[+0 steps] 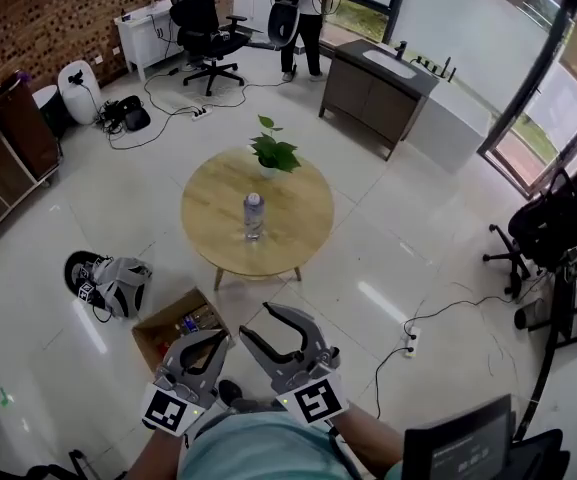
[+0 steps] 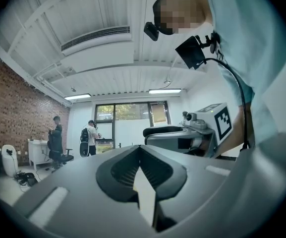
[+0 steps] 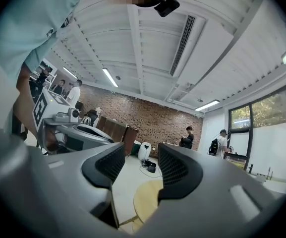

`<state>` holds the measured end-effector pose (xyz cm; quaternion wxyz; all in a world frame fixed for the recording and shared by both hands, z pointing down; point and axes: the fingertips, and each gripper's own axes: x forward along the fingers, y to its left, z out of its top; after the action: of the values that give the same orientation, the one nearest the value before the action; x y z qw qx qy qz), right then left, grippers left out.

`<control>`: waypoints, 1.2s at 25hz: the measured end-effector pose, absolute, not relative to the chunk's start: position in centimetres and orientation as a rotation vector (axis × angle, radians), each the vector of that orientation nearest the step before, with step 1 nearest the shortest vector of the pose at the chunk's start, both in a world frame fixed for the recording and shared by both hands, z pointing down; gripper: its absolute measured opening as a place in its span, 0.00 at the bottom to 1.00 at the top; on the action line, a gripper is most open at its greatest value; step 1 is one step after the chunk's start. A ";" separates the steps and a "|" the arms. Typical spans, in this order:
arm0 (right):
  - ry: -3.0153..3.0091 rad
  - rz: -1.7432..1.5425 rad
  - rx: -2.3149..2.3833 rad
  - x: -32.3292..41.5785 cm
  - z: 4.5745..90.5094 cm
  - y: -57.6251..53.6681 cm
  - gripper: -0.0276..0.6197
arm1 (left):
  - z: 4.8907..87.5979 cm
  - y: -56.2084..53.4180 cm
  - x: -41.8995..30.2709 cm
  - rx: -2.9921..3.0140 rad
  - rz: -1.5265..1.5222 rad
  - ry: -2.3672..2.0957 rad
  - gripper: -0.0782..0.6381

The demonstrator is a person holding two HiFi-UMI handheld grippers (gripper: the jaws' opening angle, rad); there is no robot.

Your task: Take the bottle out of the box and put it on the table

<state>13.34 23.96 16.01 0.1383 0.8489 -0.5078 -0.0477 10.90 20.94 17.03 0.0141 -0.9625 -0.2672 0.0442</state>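
A clear plastic bottle [image 1: 253,215] stands upright on the round wooden table [image 1: 218,238]. The open cardboard box [image 1: 158,336] sits on the floor in front of the table, to its left, with small bottles [image 1: 193,320] showing inside. Both grippers are held low, close to the person's body, away from the bottle. My left gripper [image 1: 220,338] [image 2: 140,148] is above the box's near corner, its tips meeting with nothing between them. My right gripper [image 1: 256,321] [image 3: 141,157] stands beside it, open and empty; the table's edge [image 3: 145,202] shows through the gap.
A potted plant [image 1: 273,153] stands at the table's far edge. A grey bag [image 1: 118,283] lies left of the box. A power strip with a cable [image 1: 410,340] lies on the floor to the right. A sink cabinet [image 1: 378,83], office chairs and people are further back.
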 end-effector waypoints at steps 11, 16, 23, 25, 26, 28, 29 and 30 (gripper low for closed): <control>-1.502 -0.128 2.436 16.0 17.0 28.0 0.24 | 16.9 25.4 13.1 -2.970 0.119 -0.845 0.12; -1.519 -0.146 2.433 16.3 16.9 27.6 0.13 | 16.8 25.6 13.7 -2.973 0.117 -0.832 0.12; -1.514 -0.175 2.442 17.1 16.3 27.8 0.11 | 16.2 26.3 14.4 -2.951 0.130 -0.837 0.12; -1.508 -0.183 2.442 17.1 16.2 28.0 0.11 | 16.1 26.5 14.3 -2.946 0.139 -0.835 0.12; -1.501 -0.185 2.441 17.2 16.2 28.1 0.11 | 16.1 26.6 14.3 -2.944 0.144 -0.836 0.12; -1.487 -0.182 2.445 17.1 16.3 28.4 0.11 | 16.1 26.8 14.1 -2.947 0.145 -0.838 0.12; -1.484 -0.176 2.448 17.0 16.5 28.5 0.11 | 16.2 26.8 14.0 -2.951 0.141 -0.835 0.12; -1.483 -0.170 2.450 16.9 16.6 28.6 0.11 | 16.3 26.8 13.9 -2.955 0.135 -0.830 0.12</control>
<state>16.91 28.56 16.60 0.1357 0.8461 -0.5121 -0.0588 13.89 26.79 16.27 0.0347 -0.9613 -0.2699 0.0440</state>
